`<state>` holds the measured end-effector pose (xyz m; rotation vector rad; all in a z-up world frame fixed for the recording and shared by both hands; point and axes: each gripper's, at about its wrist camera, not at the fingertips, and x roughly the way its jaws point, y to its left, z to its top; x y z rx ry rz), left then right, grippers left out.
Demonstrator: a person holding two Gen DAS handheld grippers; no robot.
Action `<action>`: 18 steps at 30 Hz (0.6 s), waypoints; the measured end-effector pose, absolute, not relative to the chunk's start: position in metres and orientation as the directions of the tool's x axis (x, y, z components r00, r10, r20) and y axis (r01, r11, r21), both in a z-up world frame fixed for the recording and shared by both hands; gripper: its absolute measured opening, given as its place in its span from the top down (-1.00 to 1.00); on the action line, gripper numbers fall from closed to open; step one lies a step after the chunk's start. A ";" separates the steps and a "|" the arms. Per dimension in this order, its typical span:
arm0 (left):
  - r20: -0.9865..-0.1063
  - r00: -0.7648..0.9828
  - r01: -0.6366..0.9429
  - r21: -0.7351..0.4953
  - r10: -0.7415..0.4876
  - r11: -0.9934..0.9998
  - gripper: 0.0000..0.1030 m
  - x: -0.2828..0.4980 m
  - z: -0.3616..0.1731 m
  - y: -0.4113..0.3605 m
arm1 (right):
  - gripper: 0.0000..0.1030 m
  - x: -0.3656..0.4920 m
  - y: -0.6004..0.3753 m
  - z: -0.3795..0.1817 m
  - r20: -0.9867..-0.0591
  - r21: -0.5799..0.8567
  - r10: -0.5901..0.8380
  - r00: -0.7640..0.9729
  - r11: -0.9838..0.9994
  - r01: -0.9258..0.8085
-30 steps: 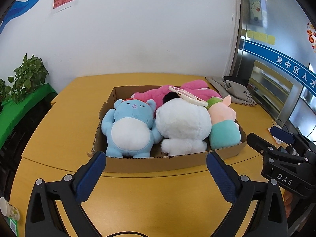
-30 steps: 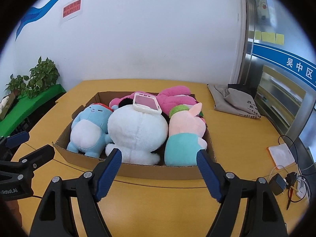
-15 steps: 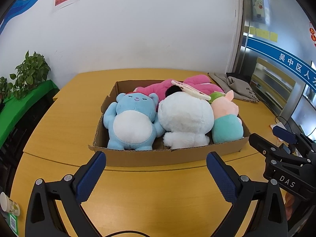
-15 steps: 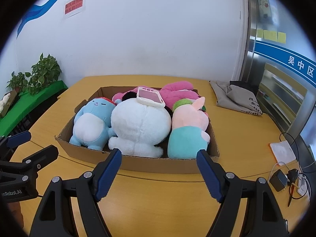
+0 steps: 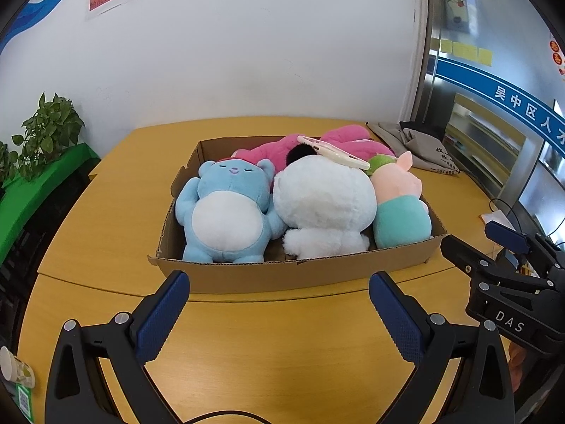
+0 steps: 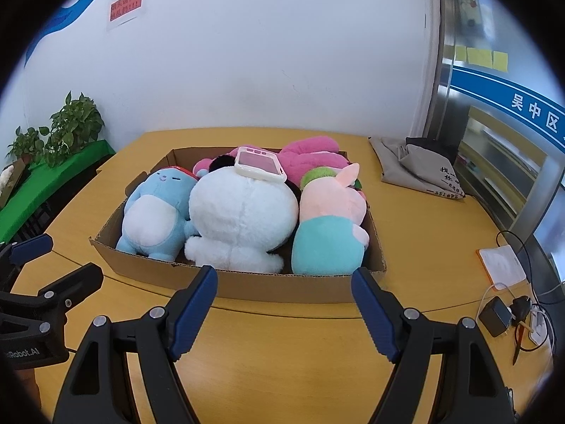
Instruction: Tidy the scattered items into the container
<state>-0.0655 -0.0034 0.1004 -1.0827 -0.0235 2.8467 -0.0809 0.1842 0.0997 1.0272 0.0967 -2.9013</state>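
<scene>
So the box (image 6: pixel 247 288) sits mid-table (image 6: pixel 282 353) and it's packed: blue bear (image 6: pixel 152 212) on the left, white plush (image 6: pixel 243 212) in the middle, pig (image 6: pixel 328 226) on the right, pink plush (image 6: pixel 310 155) jammed along the back. There's a phone (image 6: pixel 259 163) lying on top of the white plush, not down in the box at all. Both my grippers hover in front of the near wall, left gripper (image 5: pixel 279 312) and right gripper (image 6: pixel 284 309), jaws wide apart and holding nothing. Looks basically done to me. My worry is that phone: it's balanced on a soft round lump, so if I bump the box wall or poke a plush, it could slide off onto the table. The toys also bulge above the rim, so pushing one down might pop a neighbour out. Grey bag (image 6: pixel 420 169) and charger (image 6: pixel 496 316) off to the right I'm leaving alone, the cables could snag a finger.
</scene>
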 end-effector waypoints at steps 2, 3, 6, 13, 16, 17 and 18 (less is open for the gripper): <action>-0.665 -0.741 -0.087 -0.050 0.098 -0.995 -1.00 -0.066 0.099 -0.003 | -0.52 -0.081 0.185 0.099 -0.631 -0.038 -0.035 -0.775 -0.996 0.076; -0.666 -0.740 -0.090 -0.050 0.101 -0.995 -1.00 -0.067 0.099 -0.003 | -0.52 -0.081 0.185 0.098 -0.631 -0.039 -0.032 -0.775 -0.997 0.073; -0.667 -0.739 -0.089 -0.049 0.099 -0.995 -1.00 -0.068 0.098 -0.002 | -0.52 -0.082 0.187 0.097 -0.633 -0.038 -0.026 -0.774 -0.997 0.065; -0.674 -0.732 -0.085 -0.053 0.098 -0.995 -1.00 -0.069 0.095 -0.003 | -0.52 -0.083 0.188 0.094 -0.638 -0.034 -0.027 -0.769 -0.997 0.064; -0.676 -0.729 -0.088 -0.057 0.103 -0.995 -1.00 -0.070 0.094 -0.003 | -0.52 -0.083 0.188 0.093 -0.641 -0.035 -0.026 -0.767 -0.997 0.063; -0.675 -0.731 -0.086 -0.055 0.100 -0.995 -1.00 -0.070 0.095 -0.003 | -0.52 -0.084 0.188 0.092 -0.642 -0.034 -0.025 -0.766 -0.998 0.061; -0.674 -0.732 -0.084 -0.055 0.099 -0.995 -1.00 -0.070 0.095 -0.004 | -0.52 -0.084 0.188 0.092 -0.642 -0.034 -0.025 -0.766 -0.998 0.060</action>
